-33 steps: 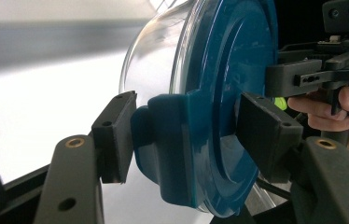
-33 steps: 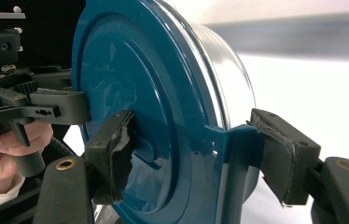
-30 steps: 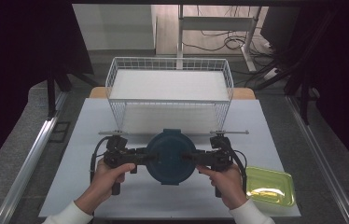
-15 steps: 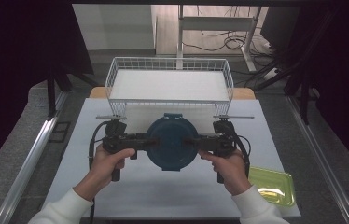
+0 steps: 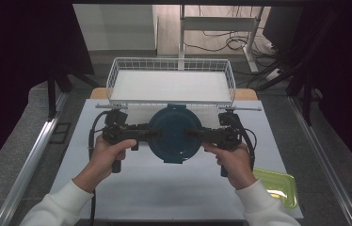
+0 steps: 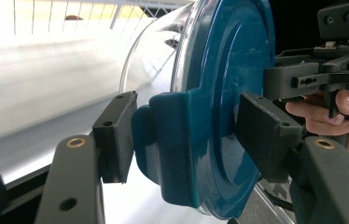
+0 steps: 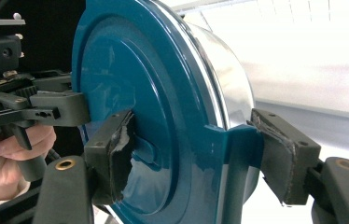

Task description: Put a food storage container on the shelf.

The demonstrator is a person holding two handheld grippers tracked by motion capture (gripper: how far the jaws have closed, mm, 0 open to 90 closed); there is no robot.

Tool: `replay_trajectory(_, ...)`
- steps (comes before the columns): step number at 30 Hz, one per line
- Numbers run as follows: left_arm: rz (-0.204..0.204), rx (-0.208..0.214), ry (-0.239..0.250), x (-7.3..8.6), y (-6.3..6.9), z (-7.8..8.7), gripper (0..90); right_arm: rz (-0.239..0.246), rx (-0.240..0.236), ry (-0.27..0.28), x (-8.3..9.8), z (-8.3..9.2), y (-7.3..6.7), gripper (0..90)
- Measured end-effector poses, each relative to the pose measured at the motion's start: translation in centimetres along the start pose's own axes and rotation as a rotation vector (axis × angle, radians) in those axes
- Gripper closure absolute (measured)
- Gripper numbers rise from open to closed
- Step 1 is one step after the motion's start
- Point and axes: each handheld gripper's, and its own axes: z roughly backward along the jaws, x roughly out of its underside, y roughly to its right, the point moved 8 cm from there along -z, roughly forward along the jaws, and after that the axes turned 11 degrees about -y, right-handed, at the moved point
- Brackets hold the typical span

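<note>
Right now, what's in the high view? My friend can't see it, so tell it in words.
Two hands hold the left gripper and right gripper clamped on opposite sides of a round blue-lidded container above a white table. A wire basket stands behind it, and a green tray lies at the right.

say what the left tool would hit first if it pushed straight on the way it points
The left tool is already clamped on the blue-lidded container. Straight past it, it would likely meet the right tool, gripping the opposite side.
</note>
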Motion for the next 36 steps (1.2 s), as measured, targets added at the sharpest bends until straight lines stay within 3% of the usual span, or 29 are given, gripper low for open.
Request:
replay_trajectory(3,-0.016,-0.005,0.002,-0.8,0.4,0.3,40.8,-0.003,-0.009,0.013,-0.6,0.6,-0.2,31.7)
replay_trajectory(14,-0.035,0.01,0.036,-3.8,1.0,1.3,40.8,0.039,0.027,0.035,-3.7,2.5,-1.3,31.7)
replay_trajectory(36,-0.015,0.019,0.041,-8.6,-1.6,1.2,41.7,0.036,0.007,0.057,-9.6,2.1,0.2,32.8)
